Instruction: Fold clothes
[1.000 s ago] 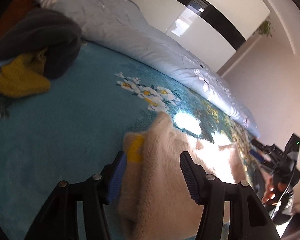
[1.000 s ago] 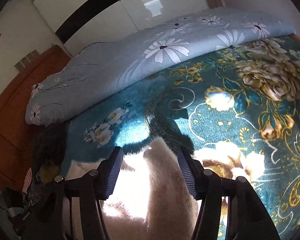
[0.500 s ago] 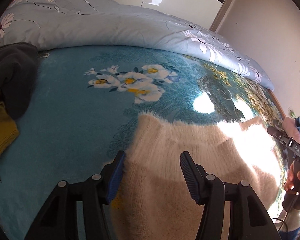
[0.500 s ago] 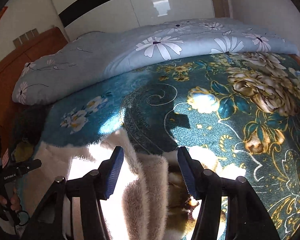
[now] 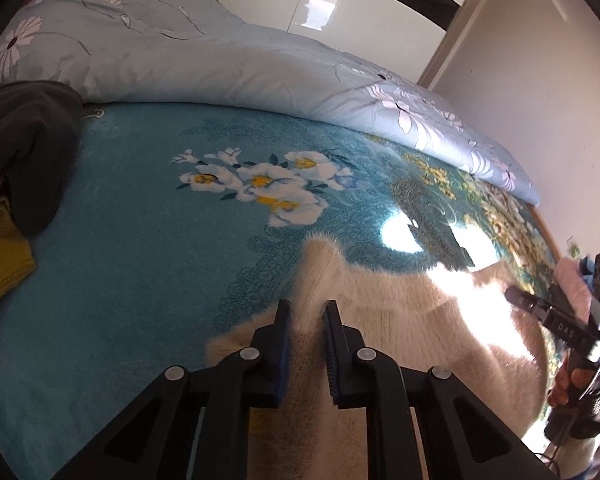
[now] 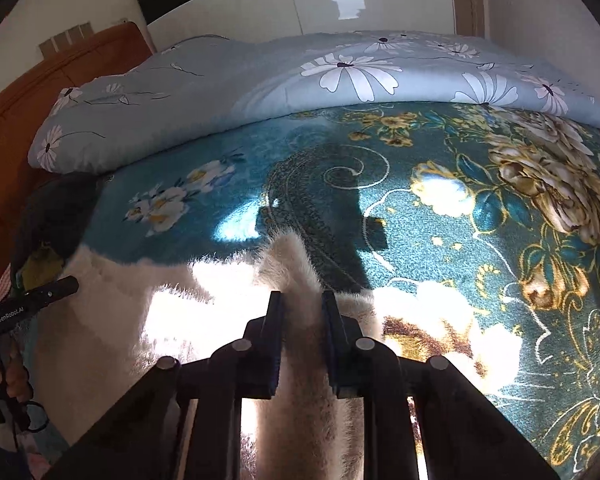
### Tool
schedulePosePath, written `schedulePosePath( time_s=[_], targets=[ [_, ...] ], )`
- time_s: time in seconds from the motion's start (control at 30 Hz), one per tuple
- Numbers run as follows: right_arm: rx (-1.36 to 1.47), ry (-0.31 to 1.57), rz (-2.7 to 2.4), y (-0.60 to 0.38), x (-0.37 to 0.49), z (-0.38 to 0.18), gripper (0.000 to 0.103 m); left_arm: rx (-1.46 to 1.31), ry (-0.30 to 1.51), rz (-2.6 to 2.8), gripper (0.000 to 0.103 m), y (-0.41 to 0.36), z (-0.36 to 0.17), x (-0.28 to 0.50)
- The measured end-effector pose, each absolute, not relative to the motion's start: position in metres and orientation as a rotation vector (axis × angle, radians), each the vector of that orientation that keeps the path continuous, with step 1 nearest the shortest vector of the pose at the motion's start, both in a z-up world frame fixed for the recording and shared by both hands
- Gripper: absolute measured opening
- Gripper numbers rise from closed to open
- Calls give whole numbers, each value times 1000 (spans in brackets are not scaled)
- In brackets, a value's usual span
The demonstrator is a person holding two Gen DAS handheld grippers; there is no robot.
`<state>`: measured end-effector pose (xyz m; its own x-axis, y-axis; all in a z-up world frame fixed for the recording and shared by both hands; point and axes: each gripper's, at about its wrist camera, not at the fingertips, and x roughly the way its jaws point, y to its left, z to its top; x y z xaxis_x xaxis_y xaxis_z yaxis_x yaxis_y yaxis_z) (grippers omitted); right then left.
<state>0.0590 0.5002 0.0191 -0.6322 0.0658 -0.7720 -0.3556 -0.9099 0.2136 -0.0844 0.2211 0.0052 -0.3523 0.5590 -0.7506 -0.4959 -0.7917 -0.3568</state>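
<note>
Sunlit teal bed blanket (image 5: 148,240) carries my cream fuzzy sweater (image 5: 400,320) at its near edge. Both my left tongs (image 5: 306,316) and right tongs (image 6: 298,308) are closing on bunched sweater corners. Slick, fluffy pile could slip free if either bite is shallow, skewing the fold.

left claw (image 5: 306,312) closing on cream sweater (image 5: 400,320)

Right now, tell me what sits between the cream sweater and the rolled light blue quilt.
Only bare teal floral blanket lies between the cream sweater and the light blue quilt; nothing rests on that stretch. Both wrist views show it.
</note>
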Motion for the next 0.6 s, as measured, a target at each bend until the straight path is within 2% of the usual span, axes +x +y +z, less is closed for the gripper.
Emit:
schedulePosePath(
  time_s=[0.23,0.47,0.6],
  targets=[
    [-1089,645,2608,513,72,28,13,-1187,-226,2176,14,204,14,-87],
    [-1159,706,2545,522,63,6,13,-1361,-271,2148,14,204,-34,-106],
    [-1164,767,2542,527,64,3,13,-1364,-351,2118,17,196,-39,-107]
  ],
)
